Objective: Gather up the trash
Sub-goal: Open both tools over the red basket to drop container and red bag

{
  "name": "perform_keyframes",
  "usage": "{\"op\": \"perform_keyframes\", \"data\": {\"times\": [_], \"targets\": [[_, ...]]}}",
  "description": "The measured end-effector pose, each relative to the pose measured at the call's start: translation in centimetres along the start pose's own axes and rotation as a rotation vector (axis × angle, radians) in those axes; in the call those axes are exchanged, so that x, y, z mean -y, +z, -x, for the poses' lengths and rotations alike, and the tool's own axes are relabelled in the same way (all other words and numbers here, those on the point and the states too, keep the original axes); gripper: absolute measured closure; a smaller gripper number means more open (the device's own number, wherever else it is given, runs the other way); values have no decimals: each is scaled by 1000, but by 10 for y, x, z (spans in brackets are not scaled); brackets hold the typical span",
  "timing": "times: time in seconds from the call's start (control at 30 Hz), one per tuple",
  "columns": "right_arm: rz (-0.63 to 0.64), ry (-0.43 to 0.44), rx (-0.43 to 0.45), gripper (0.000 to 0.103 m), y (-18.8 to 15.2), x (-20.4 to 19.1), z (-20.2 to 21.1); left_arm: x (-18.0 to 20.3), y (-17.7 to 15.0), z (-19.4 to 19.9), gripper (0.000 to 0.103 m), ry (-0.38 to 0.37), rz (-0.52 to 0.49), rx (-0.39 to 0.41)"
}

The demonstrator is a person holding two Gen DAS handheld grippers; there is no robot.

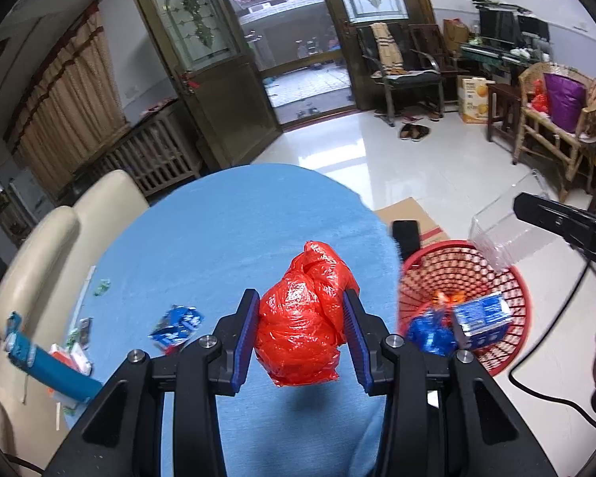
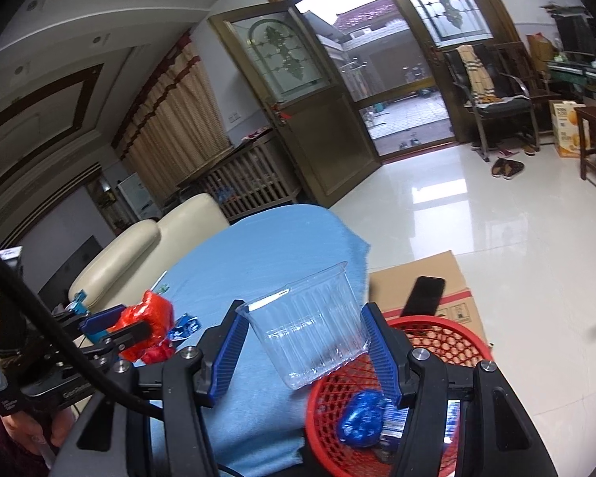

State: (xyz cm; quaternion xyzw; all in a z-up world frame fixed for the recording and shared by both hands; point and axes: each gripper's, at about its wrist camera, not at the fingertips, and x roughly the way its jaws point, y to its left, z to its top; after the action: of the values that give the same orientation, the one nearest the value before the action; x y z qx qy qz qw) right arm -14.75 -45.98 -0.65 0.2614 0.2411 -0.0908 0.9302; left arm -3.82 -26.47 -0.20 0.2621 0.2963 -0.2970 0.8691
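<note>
My left gripper (image 1: 300,332) is shut on a crumpled red plastic bag (image 1: 304,318) and holds it above the blue tablecloth (image 1: 218,238). It also shows in the right wrist view (image 2: 133,324) at the left with the red bag (image 2: 151,318). My right gripper (image 2: 302,342) is shut on a clear plastic container (image 2: 310,330), held over the rim of the red mesh basket (image 2: 437,330). The basket (image 1: 496,274) stands on the floor right of the table and holds a blue bag (image 1: 431,334) and a blue-white carton (image 1: 482,318). The clear container (image 1: 504,230) shows above it.
Blue wrappers (image 1: 177,326), a blue tube (image 1: 51,365) and small scraps lie on the table's left side. A cream sofa (image 1: 47,262) stands to the left. A cardboard box (image 2: 421,282) with a black phone (image 2: 425,294) sits behind the basket. A black cable (image 1: 552,393) crosses the floor.
</note>
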Motion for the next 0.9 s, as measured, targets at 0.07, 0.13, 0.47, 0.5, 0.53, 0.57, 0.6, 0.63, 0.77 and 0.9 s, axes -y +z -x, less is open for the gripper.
{"op": "perform_keyframes", "data": {"times": [0.07, 0.13, 0.47, 0.5, 0.53, 0.57, 0.6, 0.63, 0.77, 0.9], "targets": [[-19, -26, 7, 41, 1, 9, 3, 5, 2, -1, 59, -40, -4, 0], [-35, -54, 9, 41, 2, 18, 5, 11, 5, -2, 59, -89, -8, -1], [-136, -149, -13, 41, 3, 64, 7, 50, 21, -20, 57, -312, -25, -42], [-145, -157, -18, 40, 3, 68, 6, 55, 22, -23, 57, -328, -32, -46], [-161, -170, -29, 39, 1, 74, 4, 58, 23, -25, 56, -341, -36, -50], [-174, -175, -40, 39, 0, 77, 2, 62, 23, -27, 54, -357, -42, -56], [-188, -179, -49, 39, -1, 81, 1, 67, 23, -30, 50, -371, -48, -64], [-205, -181, -59, 39, -3, 85, 0, 70, 23, -32, 44, -375, -52, -68], [-285, -149, -95, 37, -9, 100, -6, 76, 21, -33, 34, -359, -77, -59], [-301, -137, -97, 36, -11, 103, -8, 69, 16, -30, 34, -329, -82, -49]]}}
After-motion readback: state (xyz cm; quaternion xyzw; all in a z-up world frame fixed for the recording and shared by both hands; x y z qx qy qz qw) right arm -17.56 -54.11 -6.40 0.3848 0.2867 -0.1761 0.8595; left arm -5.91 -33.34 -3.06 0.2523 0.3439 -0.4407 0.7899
